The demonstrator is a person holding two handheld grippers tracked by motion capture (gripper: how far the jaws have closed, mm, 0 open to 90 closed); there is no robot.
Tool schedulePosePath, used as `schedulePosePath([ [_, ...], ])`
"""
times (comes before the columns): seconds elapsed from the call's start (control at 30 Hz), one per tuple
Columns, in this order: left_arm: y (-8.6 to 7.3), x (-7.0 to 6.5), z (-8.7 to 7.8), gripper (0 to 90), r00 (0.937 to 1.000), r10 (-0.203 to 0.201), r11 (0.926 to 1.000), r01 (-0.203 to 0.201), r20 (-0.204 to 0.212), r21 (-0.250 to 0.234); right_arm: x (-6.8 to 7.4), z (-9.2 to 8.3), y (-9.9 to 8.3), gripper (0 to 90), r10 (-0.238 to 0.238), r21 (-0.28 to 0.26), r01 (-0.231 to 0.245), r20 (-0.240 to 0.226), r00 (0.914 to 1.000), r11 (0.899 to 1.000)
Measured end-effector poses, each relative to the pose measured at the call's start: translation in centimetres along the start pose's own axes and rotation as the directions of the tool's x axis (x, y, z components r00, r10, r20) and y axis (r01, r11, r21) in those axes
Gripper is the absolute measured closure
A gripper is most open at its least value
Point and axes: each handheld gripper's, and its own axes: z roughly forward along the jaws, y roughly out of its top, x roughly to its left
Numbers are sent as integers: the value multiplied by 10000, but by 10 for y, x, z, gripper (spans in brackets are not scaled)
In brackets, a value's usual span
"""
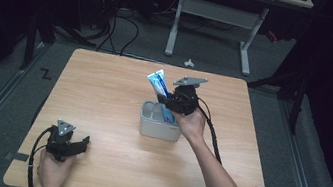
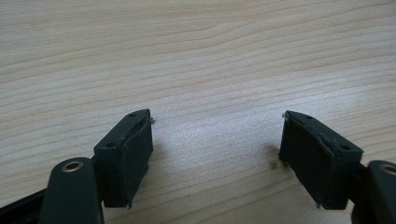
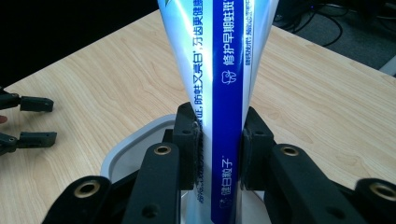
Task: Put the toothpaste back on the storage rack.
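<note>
A blue and white toothpaste tube [image 1: 161, 88] [image 3: 224, 93] stands tilted in the grey holder cup [image 1: 151, 127] [image 3: 119, 156] at the table's middle. My right gripper [image 1: 172, 105] [image 3: 218, 149] is shut on the tube, both pads pressing its sides just above the cup's rim. The tube's lower end is hidden inside the cup. My left gripper [image 1: 79, 144] [image 2: 215, 154] rests low on the bare wood near the front left corner, open, with nothing between its fingers. It also shows far off in the right gripper view as the left gripper [image 3: 28, 121].
The wooden table [image 1: 104, 89] has wide free room around the cup. Beyond its far edge stand a white desk frame [image 1: 213, 25] and loose cables [image 1: 119, 30] on the grey floor. A cable [image 1: 213, 136] trails from my right gripper along the forearm.
</note>
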Motion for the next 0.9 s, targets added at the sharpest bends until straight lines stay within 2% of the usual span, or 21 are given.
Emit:
schedulePosePath([
  [0.2, 0, 0, 0, 260, 10000, -2, 10000, 2, 2, -1, 0, -1, -4, 729, 2, 114, -3, 33, 10000, 9999],
  [0.23, 0, 1, 0, 259, 9999, 110, 9999, -111, -107, -47, 0, -1, -4, 728, -26, 136, 25, 41, 10000, 9999],
  [0.33, 0, 0, 0, 259, 10000, -2, 10000, 2, 1, -1, 0, 0, -5, 727, -34, 181, 34, 8, 10000, 9998],
  [0.37, 0, 1, 0, 260, 9999, 134, 9999, -135, -87, -67, 0, 0, -6, 727, -30, 195, 30, 2, 10000, 9998],
  [0.4, 0, 0, 0, 260, 10000, -1, 10000, 1, 0, -3, 0, 0, -6, 727, -33, 223, 33, 12, 10000, 9997],
  [0.43, 0, 1, 0, 260, 9999, 88, 9999, -89, -58, -52, -1, 0, -7, 726, -58, 207, 59, -6, 10000, 9998],
  [0.6, 0, 0, 0, 259, 10000, 12, 10000, -12, 5, -17, -1, 0, -10, 726, -9, 284, 9, -4, 10000, 9996],
  [0.9, 0, -1, 0, 260, 10000, -54, 10000, 54, 35, 32, 3, 0, -12, 724, -269, 427, 268, 14, 9996, 9987],
])
